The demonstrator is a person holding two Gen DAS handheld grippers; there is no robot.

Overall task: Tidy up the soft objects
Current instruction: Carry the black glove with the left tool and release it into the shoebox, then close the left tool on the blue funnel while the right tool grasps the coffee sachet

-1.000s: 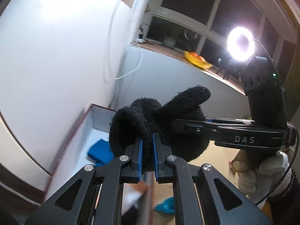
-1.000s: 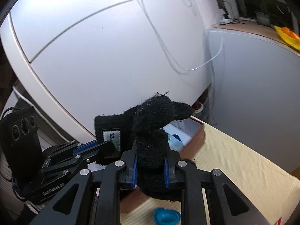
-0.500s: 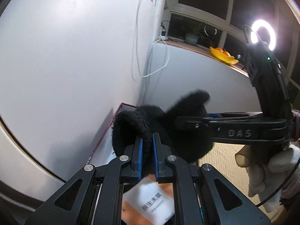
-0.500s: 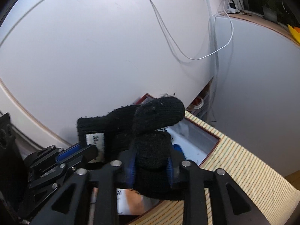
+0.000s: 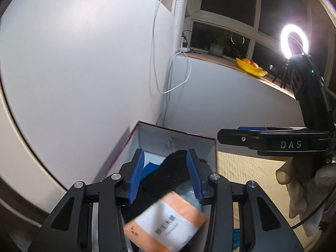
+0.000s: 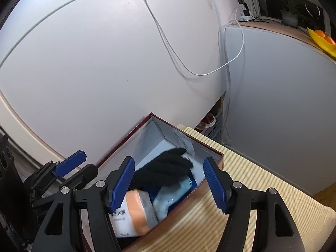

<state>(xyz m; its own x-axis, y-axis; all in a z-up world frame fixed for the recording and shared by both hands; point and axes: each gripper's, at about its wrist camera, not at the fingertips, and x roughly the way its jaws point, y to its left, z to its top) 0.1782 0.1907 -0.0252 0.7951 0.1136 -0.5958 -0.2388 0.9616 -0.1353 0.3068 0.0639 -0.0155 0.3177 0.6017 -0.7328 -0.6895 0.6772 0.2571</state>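
A black knit glove lies loose inside the red-rimmed white box, on top of a pale blue cloth and beside an orange-and-white packet. My right gripper hangs above the box, its jaws opening, the blue pads clear of the glove. In the left wrist view the glove shows below my left gripper, whose jaws are also opening and do not touch it. The right gripper reaches in from the right, held by a white-gloved hand.
The box stands in a corner against white cabinet walls, on a yellow striped tablecloth. White cables hang down the wall. A ring light and a yellow fruit bowl are on the window sill.
Both grippers were shut on the black glove and have let it go. The glove has dropped into the box. Both views have tipped down toward the box.
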